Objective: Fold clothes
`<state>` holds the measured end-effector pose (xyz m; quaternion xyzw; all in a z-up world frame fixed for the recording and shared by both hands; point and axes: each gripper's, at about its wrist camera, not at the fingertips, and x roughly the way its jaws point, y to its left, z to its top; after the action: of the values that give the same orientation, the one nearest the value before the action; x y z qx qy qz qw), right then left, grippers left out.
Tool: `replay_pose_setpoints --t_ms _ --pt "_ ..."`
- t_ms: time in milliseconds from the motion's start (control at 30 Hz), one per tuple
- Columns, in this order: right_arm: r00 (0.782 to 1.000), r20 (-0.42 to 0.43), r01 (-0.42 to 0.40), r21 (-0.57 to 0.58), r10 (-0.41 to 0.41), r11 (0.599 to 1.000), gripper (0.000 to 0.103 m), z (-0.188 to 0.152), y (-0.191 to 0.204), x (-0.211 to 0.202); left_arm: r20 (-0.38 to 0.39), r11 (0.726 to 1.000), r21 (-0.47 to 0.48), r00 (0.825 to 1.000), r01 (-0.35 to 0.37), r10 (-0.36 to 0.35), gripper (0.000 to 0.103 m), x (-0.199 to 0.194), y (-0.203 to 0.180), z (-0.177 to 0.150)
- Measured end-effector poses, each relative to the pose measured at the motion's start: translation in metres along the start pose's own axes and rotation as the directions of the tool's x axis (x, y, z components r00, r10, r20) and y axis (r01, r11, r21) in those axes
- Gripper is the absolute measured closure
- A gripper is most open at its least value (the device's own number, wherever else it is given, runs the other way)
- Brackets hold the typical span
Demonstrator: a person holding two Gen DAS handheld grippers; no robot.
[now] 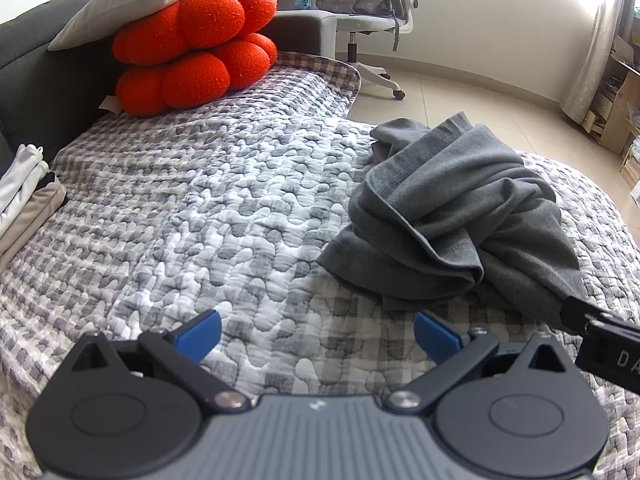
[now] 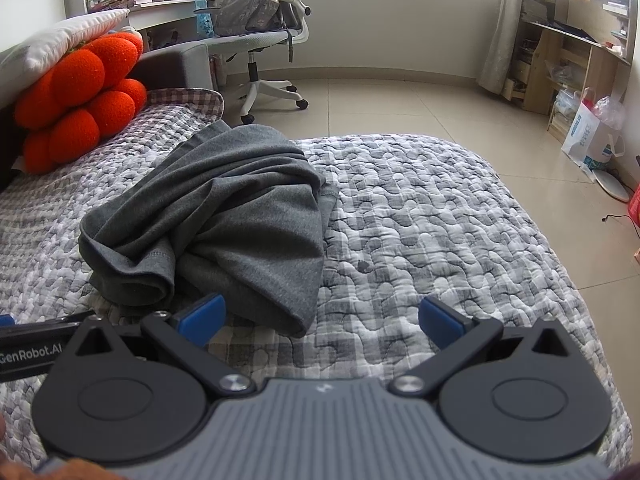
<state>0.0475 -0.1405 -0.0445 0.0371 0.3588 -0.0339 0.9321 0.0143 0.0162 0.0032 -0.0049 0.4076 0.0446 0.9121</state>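
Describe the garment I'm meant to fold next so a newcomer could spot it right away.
Start at the bed with the grey-and-white checked quilt. Past both open claws, out in the middle of the quilt, lies a crumpled dark grey garment in a loose heap with stitched hems showing. Unlike the pale folded clothes stacked at the bed's left edge or the red cushions by the headboard, it is unfolded and plain dark grey.

Bed (image 1: 208, 208) with grey checked quilt is carrying a crumpled grey garment (image 1: 460, 216), red lobed cushions (image 1: 192, 56) sitting at the far end, folded pale clothes (image 1: 24, 188) lying at its left edge.
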Motion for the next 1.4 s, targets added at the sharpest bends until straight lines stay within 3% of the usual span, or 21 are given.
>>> replay_pose_setpoints --t_ms 700,800,1233,1400 --pt "1.0 -0.015 0.001 -0.003 -0.001 1.0 0.0 0.002 0.007 0.009 0.004 1.0 0.001 1.0 -0.03 0.03 0.0 0.011 0.003 0.003" --pt "1.0 -0.018 0.002 -0.001 -0.002 1.0 0.0 0.004 0.008 0.012 -0.005 0.998 -0.034 0.998 -0.061 0.061 0.0 0.015 0.005 0.006" --pt "0.999 -0.031 0.014 0.007 -0.014 1.0 0.0 0.019 0.009 0.036 0.06 0.999 -0.027 0.998 0.026 -0.025 0.0 0.038 0.003 0.021" --pt "0.998 -0.059 -0.002 -0.016 0.001 1.0 0.0 0.022 0.011 0.051 0.072 1.0 0.002 0.997 0.028 -0.028 0.0 0.052 -0.003 0.023"
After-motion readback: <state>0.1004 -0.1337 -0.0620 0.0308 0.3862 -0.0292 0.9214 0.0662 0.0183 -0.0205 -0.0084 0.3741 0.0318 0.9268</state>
